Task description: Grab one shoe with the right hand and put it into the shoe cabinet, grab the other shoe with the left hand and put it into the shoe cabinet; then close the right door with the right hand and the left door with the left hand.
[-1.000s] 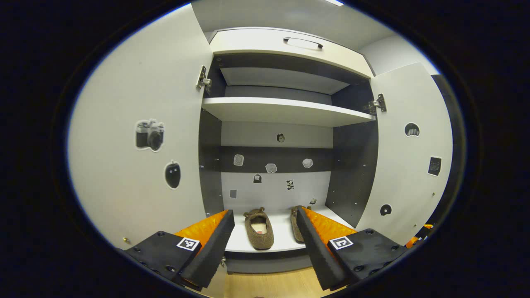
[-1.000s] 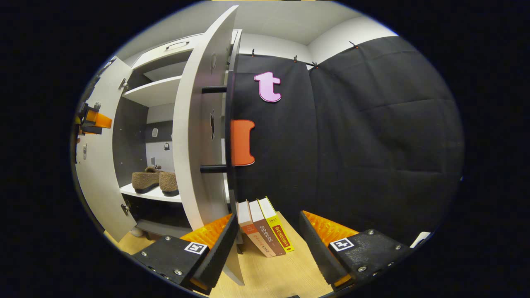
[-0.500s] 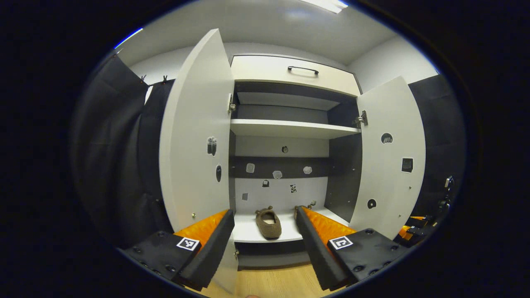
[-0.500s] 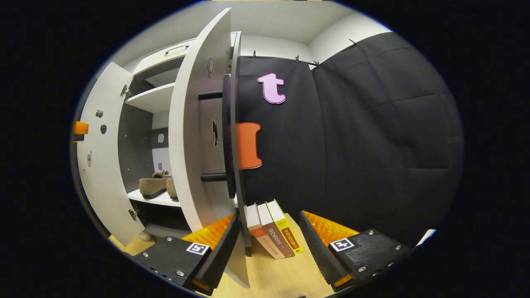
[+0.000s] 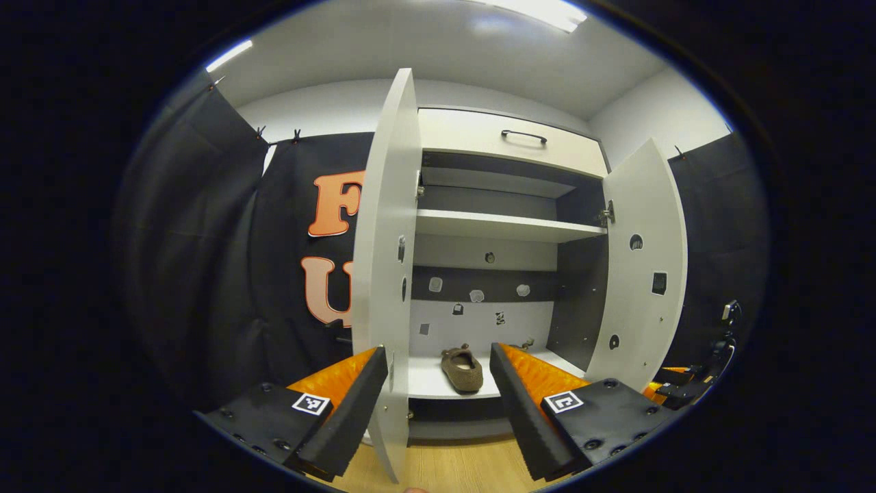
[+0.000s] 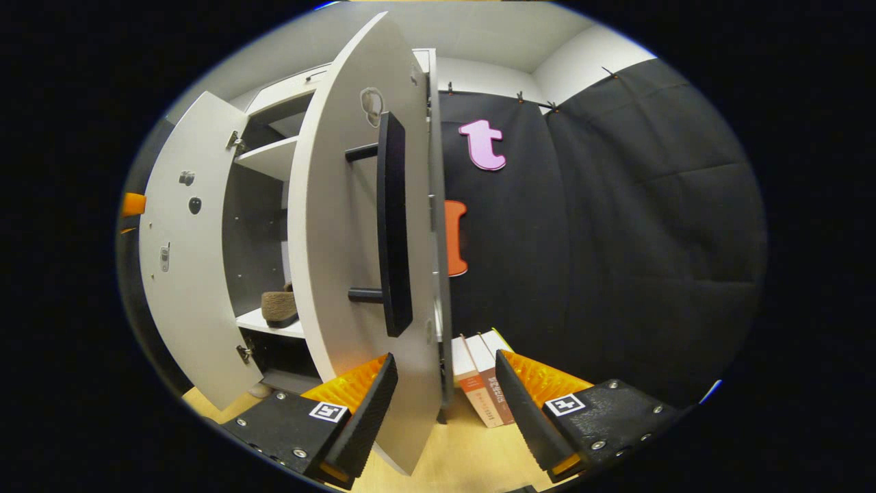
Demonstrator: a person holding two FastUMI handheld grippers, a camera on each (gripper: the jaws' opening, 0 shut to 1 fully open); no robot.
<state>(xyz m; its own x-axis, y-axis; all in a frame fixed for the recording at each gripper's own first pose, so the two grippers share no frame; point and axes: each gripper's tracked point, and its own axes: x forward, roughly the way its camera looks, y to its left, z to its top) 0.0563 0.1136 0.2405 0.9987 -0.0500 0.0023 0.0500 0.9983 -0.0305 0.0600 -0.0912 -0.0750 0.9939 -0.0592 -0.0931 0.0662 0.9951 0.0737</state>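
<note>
Black cloth hangs behind a white shoe cabinet (image 5: 510, 137) that stands on a pale wood floor (image 6: 472, 452), with both doors swung wide. Both shoes seem to be in already: one brown fuzzy shoe (image 5: 462, 368) lies near the front edge of the bottom shelf (image 5: 431, 383), and the right gripper view shows a brown shoe (image 6: 279, 307) on that shelf, partly hidden behind the door. So the step in hand is, I judge, closing the doors.

The right hand-held gripper (image 6: 441, 404) has its jaws spread wide and empty, straddling the lower edge of the right door (image 6: 356, 274), just below the long black handle (image 6: 393, 226) (whether a finger touches the panel I cannot tell). Pushing that door shut comes next. The left hand-held gripper (image 5: 438, 394) is likewise wide open and empty, close by the edge of the left door (image 5: 387, 287), which waits its turn. Some books (image 6: 482, 390) lean beside the cabinet.
</note>
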